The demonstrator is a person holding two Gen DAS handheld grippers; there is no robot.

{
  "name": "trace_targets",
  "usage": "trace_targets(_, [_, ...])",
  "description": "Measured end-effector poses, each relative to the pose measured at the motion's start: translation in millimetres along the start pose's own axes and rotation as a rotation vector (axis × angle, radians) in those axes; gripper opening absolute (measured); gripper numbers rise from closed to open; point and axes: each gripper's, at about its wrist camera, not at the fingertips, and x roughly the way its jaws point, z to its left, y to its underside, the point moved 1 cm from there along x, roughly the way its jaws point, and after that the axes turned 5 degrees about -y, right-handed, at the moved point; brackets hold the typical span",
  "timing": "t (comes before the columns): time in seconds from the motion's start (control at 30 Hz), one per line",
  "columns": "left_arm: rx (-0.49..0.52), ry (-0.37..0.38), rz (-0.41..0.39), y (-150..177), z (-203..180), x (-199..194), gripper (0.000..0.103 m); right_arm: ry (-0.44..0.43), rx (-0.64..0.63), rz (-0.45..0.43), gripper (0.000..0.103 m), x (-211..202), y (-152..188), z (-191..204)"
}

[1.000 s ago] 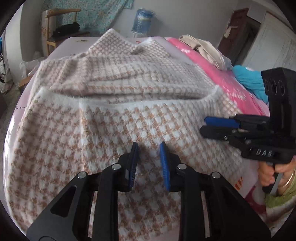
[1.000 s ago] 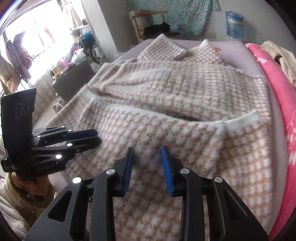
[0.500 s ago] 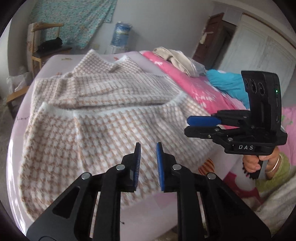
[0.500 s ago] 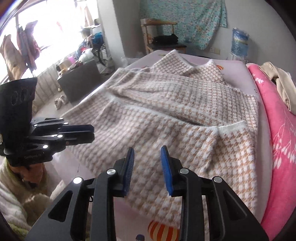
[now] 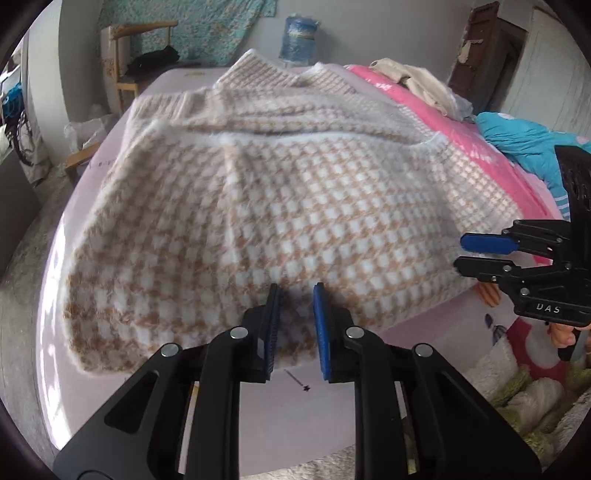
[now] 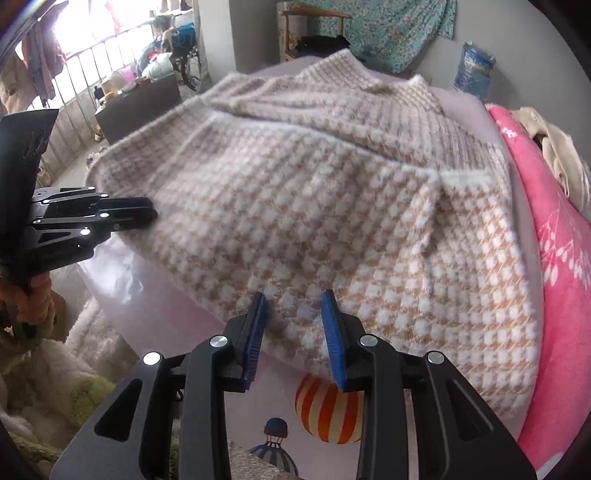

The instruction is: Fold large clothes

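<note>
Now that both grippers have been drawn back to the sweater's [image 5: 295, 206] near hem, the left gripper [image 5: 294, 325], its jaws opening slightly, and the right gripper [image 6: 293, 332] are held narrowly parted and empty, so the hem is judged ready for grasping.

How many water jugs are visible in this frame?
1. A blue water jug stands on the floor against the far wall, beyond the bed's far end, past the checked sweater. Others may be hidden behind the bed.
</note>
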Motion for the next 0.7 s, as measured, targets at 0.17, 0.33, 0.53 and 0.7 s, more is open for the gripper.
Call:
trace_targets(0.17, [-0.038,-0.011,-0.044,-2,17,-24,0.019,-0.017,0.066,-0.029,0.03,-22,1,-17])
trace_targets(0.33, [-0.132,-0.071,-0.022,11,65,-14,0.017,0.042,0.175,0.011,0.031,-18,25,-54])
trace_targets(0.53, [-0.112,-0.058,-0.069,8,71,-46,0.024,0.075,0.148,-0.026,0.031,-44,20,-59])
trace_targets(0.7, [-0.155,-0.068,-0.028,27,99,-40,0.019,0.132,0.279,0.009,0.033,-44,38,-105])
